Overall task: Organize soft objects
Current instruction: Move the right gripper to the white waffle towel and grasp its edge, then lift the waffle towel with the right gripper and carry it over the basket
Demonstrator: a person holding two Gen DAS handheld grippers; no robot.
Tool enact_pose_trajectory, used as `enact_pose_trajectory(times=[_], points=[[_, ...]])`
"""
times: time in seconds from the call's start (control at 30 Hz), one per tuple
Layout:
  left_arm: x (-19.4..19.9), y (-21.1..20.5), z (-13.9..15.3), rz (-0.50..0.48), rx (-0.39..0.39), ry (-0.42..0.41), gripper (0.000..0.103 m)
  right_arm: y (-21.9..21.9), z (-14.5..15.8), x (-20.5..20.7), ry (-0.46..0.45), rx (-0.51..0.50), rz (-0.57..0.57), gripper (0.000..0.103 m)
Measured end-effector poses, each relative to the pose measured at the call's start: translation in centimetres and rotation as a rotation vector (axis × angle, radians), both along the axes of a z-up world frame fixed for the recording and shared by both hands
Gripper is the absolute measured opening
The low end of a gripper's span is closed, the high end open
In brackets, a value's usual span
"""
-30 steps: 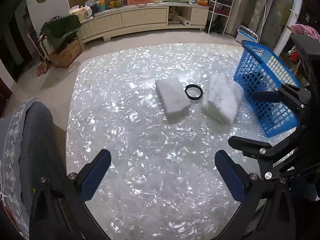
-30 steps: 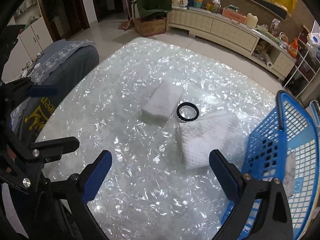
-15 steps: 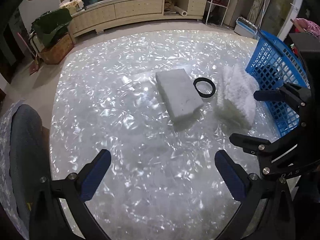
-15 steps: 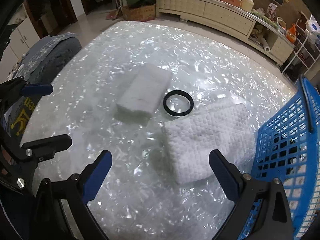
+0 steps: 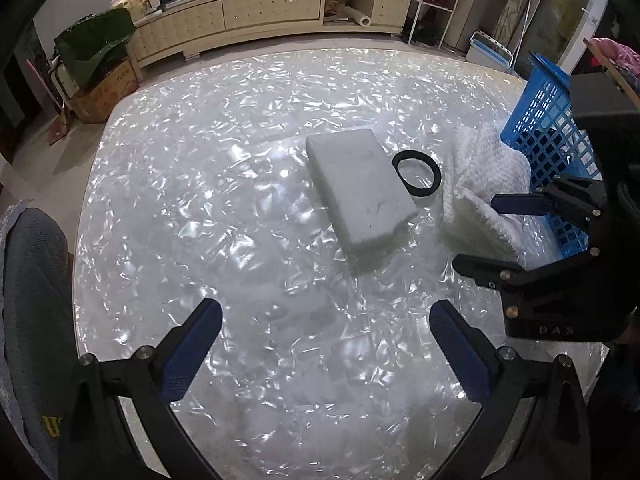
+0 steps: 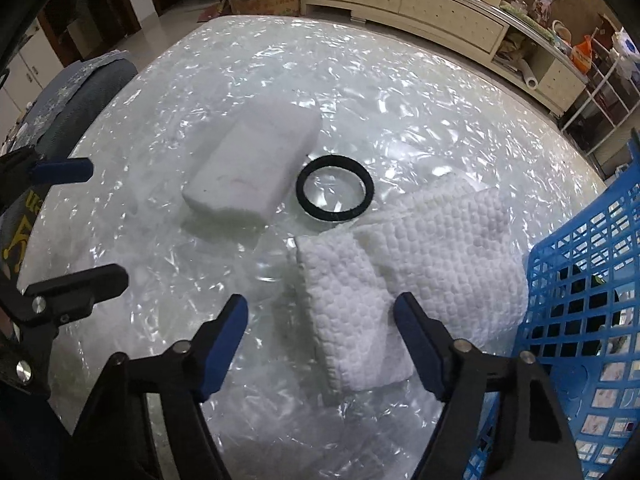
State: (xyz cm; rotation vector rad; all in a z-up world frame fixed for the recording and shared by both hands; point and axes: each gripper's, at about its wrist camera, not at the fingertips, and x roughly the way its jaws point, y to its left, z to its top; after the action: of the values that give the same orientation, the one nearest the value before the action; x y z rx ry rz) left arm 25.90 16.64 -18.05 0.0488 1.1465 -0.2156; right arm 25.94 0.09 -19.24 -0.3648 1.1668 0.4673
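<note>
Left wrist view: the left gripper (image 5: 326,344) is hanging over the shimmering pearl-white table (image 5: 240,208) at the bottom of the frame, its 2 blue-padded fingers (image 5: 192,350) spread wide with nothing between them. Right of centre, a white rectangular foam block (image 5: 360,188) is lying flat. A black rubber ring (image 5: 417,173) is sitting just beside the block's right edge. Further right, a folded white waffle-textured towel (image 5: 480,188) is lying against a blue plastic lattice basket (image 5: 548,128) at the right edge. The right gripper (image 5: 496,236) is reaching in from the right, with its upper blue pad over the towel's right part.

Right wrist view: the right gripper (image 6: 320,340) is filling the bottom of the frame, its jaws closing, and the towel's (image 6: 412,276) near left corner is lying between the 2 blue pads (image 6: 224,344), which are not pressing on it. The towel is sitting right of centre, just beside the basket (image 6: 592,300) at the lower right. The ring (image 6: 335,194) is lying at the centre, between the towel and the foam block (image 6: 256,168) in the upper middle. The left gripper (image 6: 76,224) is showing at the left edge, fingers apart. A grey padded chair back (image 6: 80,100) is standing at the table's upper left edge.
</note>
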Motion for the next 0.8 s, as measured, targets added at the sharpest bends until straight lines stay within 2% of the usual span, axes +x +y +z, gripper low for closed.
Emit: enact_pose_trajectory(times=[0.03,0.17,0.33,0.47,0.57,0.67,0.8], points=[[0.0,0.0,-0.1,0.0,-0.003,0.0,0.103,-0.1,-0.1,0.0,-0.001,-0.002,-0.006,0.069],[0.0,0.0,-0.2,-0.004,-0.009,-0.003,0.103,-0.1,-0.4,0.0,-0.036,-0.053,-0.007,0.052],[0.1,0.1,-0.2,-0.003,-0.018,-0.005,0.103,-0.5,-0.6,-0.1,-0.056,-0.075,-0.01,0.045],[-0.1,0.3,0.1,-0.001,-0.027,-0.012,0.103,-0.8,-0.7,-0.5,-0.084,-0.108,-0.018,0.032],[-0.1,0.4,0.2,-0.003,-0.035,-0.014,0.103,-0.7,-0.7,-0.7,-0.094,-0.121,-0.023,0.027],[-0.3,0.2,0.5,-0.013,-0.039,-0.014,0.103,-0.7,-0.3,-0.8,-0.095,-0.113,-0.031,0.017],[-0.8,-0.1,1.4,-0.038,-0.071,-0.013,0.103,-1.1,0.9,-1.4,-0.097,-0.08,-0.031,0.014]])
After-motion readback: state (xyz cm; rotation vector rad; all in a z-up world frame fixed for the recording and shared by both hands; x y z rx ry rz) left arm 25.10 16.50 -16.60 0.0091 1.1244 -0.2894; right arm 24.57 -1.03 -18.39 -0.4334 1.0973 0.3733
